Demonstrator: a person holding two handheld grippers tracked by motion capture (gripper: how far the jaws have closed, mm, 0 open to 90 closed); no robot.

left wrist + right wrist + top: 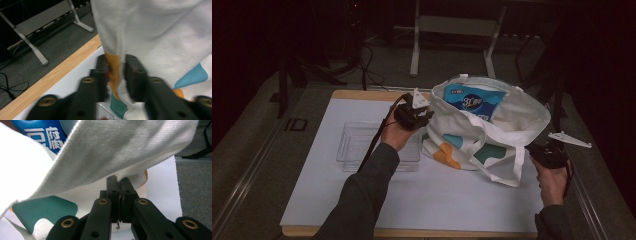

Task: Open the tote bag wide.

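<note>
A white tote bag [492,130] with teal, blue and orange patches stands on the white mat [412,195], its mouth open. A blue packet [474,102] with white print sticks up inside it. My left gripper [424,114] is at the bag's left rim; in the left gripper view its jaws [117,67] pinch a fold of the bag's cloth [160,37]. At the bag's right side, my right gripper [537,150] is shut tight [121,182] on the lower edge of the cloth [120,150], with the blue packet [42,135] behind.
A clear plastic tray [362,145] lies on the mat left of the bag, under my left forearm. The table's wooden edge [62,67] runs behind the mat. Metal stand legs [414,55] and cables lie on the dark floor beyond.
</note>
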